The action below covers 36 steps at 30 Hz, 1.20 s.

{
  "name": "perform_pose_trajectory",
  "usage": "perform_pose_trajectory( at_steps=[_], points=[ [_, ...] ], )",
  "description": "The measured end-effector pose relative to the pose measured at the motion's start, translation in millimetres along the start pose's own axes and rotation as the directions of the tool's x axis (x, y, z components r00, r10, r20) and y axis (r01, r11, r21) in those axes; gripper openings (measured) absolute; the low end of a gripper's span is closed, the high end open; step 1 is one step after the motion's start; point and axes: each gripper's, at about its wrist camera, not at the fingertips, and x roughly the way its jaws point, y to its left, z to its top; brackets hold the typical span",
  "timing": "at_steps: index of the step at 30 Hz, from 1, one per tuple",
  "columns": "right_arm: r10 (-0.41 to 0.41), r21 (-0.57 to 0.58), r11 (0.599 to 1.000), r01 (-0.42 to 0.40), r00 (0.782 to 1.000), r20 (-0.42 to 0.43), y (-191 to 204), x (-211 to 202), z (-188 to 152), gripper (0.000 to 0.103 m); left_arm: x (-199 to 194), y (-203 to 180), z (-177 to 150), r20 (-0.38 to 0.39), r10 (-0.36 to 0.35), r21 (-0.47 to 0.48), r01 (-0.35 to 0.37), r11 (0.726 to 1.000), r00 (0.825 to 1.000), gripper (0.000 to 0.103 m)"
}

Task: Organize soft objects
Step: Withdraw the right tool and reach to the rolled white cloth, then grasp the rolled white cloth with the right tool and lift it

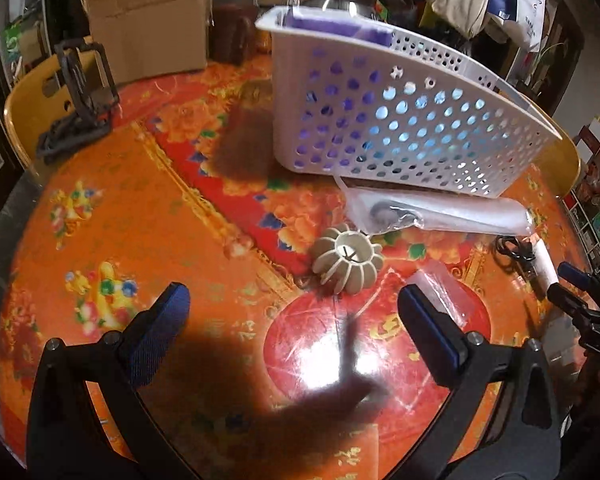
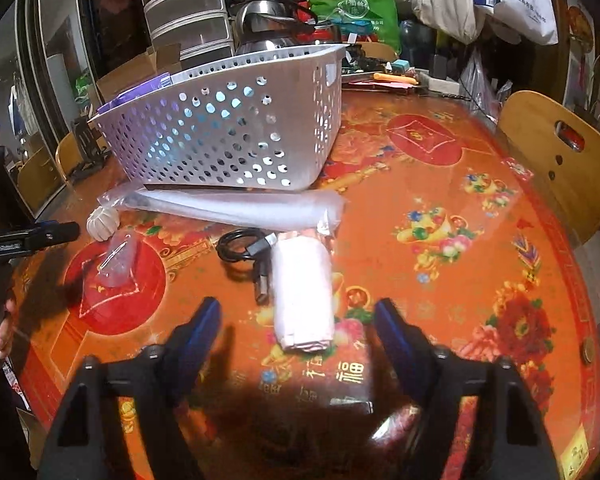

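**K:** Since both tools are empty with fingers spread wide, nothing is committed yet. right gripper (image 2: 298, 320) sits low over the table (image 2: 440, 216), and the pink soft roll (image 2: 303, 294) lies just ahead of it, near end between the fingertips, long axis pointing away from the tool.

**M:** Risk there?

**K:** Black USB cable (image 2: 247, 254) is touching or nearly touching the roll's left side, just ahead of the left finger. Close from this line and my guess is the left pad drags the plug in too. Also a grip on the near end only likely lets the roll sag or unroll on the lift.

**M:** Left side?

**K:** left gripper (image 1: 296, 312) also spread, hovering. Ribbed cream ball (image 1: 347, 261) is just ahead, slightly right of centre. Small clear packet (image 1: 440, 294) lies right at the right fingertip; can't tell if they touch. It could get shoved or pinched along with the ball. The ball looks round, so an off-centre squeeze may squirt it out.

**M:** Basket?

**K:** White perforated basket (image 2: 236, 128) is further ahead of both tools, something purple already inside. Long clear-wrapped bundle (image 2: 236, 206) lies against its near wall, so a low carry could snag it. Tools are near each other; watch for a clash.
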Motion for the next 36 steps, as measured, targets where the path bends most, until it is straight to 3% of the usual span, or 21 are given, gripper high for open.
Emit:
perform_pose_trajectory(
  at_steps=[7,14,20,27,29,30,36],
  points=[
    [0.009,0.009,1.0,-0.009,1.0,-0.028,-3,7,3,0.048,25,-6,7,-0.034,-0.008,0.005,0.008,1.0,0.999,0.103],
    [0.01,0.006,1.0,-0.01,0.999,-0.051,-2,12,3,0.039,37,-15,10,-0.045,0.005,0.024,-0.004,1.0,0.999,0.098],
    [0.007,0.012,1.0,-0.007,0.999,-0.047,-3,11,3,0.036,37,-25,8,-0.045,0.012,0.036,-0.01,0.999,0.999,0.084],
    [0.001,0.014,1.0,-0.001,0.999,-0.034,-2,9,3,0.03,39,-35,6,-0.042,0.022,0.048,-0.02,0.999,0.999,0.06],
    [0.002,0.014,1.0,-0.001,0.999,-0.033,-2,9,3,0.03,39,-36,6,-0.037,0.042,0.054,-0.04,0.998,0.998,0.052],
    [0.001,0.013,1.0,-0.001,0.999,-0.033,-2,8,3,0.03,38,-36,5,-0.034,0.039,0.054,-0.037,0.998,0.999,0.04],
    [-0.008,-0.004,1.0,0.008,1.0,-0.024,1,6,3,0.03,30,-37,-2,-0.015,0.031,0.06,-0.03,0.998,0.999,0.041]
  ],
)
